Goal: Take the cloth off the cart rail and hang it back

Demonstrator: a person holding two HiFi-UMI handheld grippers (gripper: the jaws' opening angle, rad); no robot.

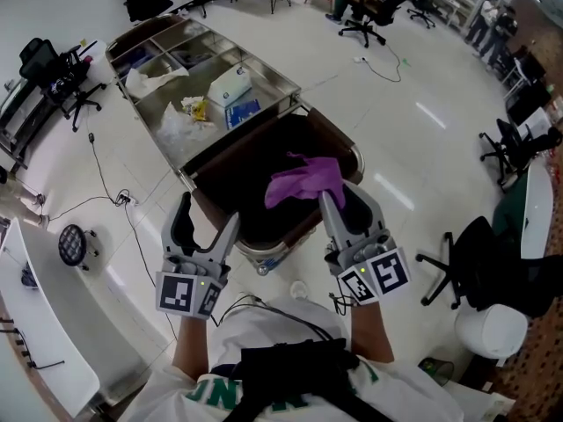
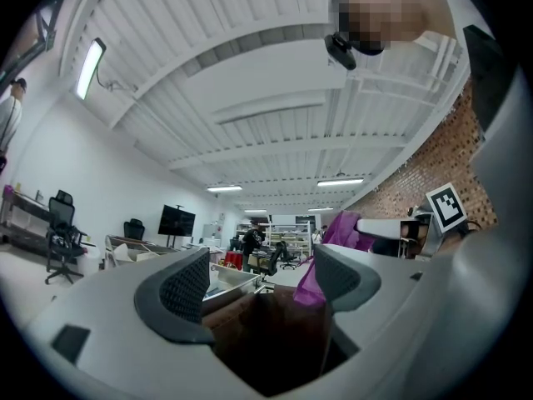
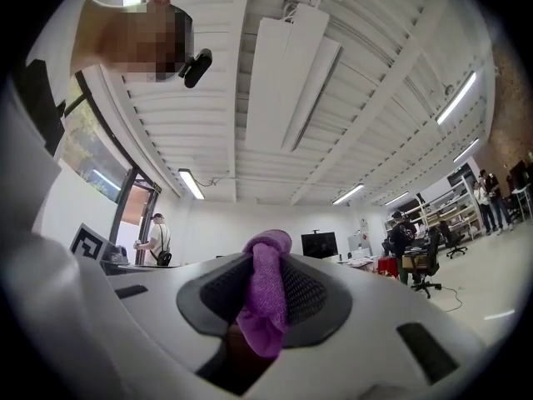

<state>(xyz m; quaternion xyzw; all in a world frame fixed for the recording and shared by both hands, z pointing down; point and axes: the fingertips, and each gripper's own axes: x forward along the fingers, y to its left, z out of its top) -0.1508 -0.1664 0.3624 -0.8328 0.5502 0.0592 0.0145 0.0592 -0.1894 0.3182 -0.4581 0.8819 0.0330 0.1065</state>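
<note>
Right gripper (image 1: 332,202) clamped tight on purple cloth (image 1: 303,181), bunched above the cart (image 1: 290,95) bin's right rim; left gripper (image 1: 207,218) wide open, empty, at near-left edge; open floor (image 1: 413,139) right.

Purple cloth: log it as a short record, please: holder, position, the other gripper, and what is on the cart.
cloth: purple cloth, bunched, pinched in the shut jaws of the right gripper
position: over the dark bin at the near end of the cart
left gripper: jaws apart, nothing between them, beside the bin
cart tray: white box and crumpled wrappers
task stage: cloth in hand, not hung on a rail
</note>
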